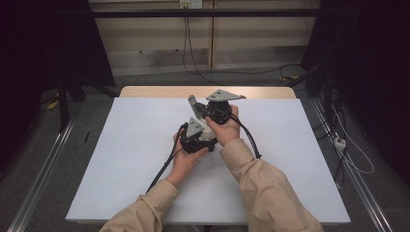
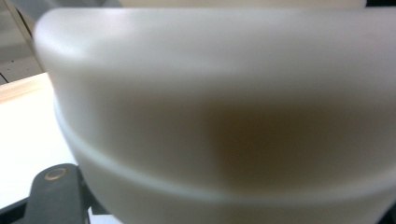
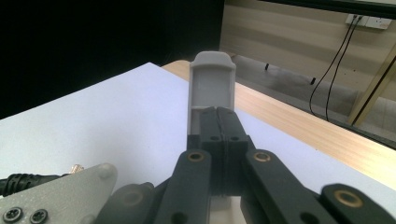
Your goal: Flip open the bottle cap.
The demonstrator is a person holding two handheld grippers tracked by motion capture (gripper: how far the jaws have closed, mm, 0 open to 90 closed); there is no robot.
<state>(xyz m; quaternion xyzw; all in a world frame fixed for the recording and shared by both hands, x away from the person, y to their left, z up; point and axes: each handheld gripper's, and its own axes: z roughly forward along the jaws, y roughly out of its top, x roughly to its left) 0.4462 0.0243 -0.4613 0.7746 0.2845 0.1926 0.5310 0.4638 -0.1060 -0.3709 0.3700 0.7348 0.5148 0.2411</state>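
Grey plastic tab (image 3: 212,88) stood pinched at its base in the right claw (image 3: 218,116), whose 2 jaws met flat against each other. It was raised above the white tabletop (image 1: 135,145). The left claw (image 1: 203,135) was closed narrow against a white plastic container (image 2: 224,116); whether its pads bit on it I could not tell.

The 2 claws crowded together at mid-tabletop, so I judged that a hard pull could snap the tab or slip it from so shallow a pinch, and the container could twist loose.

The right gripper view gave the tab's recessed face. The high view gave both hands and the cables.
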